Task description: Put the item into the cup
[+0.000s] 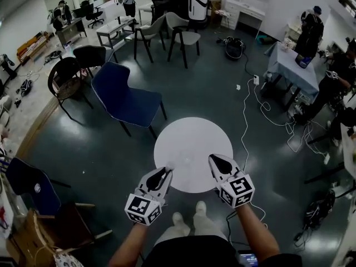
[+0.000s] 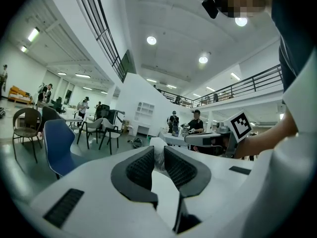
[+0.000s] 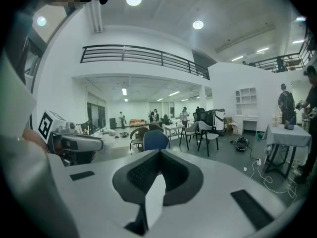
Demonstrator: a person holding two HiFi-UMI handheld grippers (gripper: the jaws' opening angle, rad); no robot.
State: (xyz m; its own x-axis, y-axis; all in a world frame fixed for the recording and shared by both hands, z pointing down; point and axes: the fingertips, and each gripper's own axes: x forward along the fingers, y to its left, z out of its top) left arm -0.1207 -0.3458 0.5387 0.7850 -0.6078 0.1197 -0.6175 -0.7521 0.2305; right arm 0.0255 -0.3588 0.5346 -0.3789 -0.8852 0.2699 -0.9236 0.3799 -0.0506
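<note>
"Where's the item (image 2: 158,145)?"
"Pinched between the left gripper's (image 1: 166,172) jaws, poking out past their tips, over the near edge of the round tabletop (image 1: 193,141)."
"And the right gripper (image 3: 159,151)?"
"Jaws together with nothing between them, over that same edge."

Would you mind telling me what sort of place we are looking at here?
Probably a large open-plan lab or workshop hall: a black-railed upper gallery overlooks it, loose white cables trail across the dark grey floor, and a blue padded chair and round white table stand in the open.
</note>
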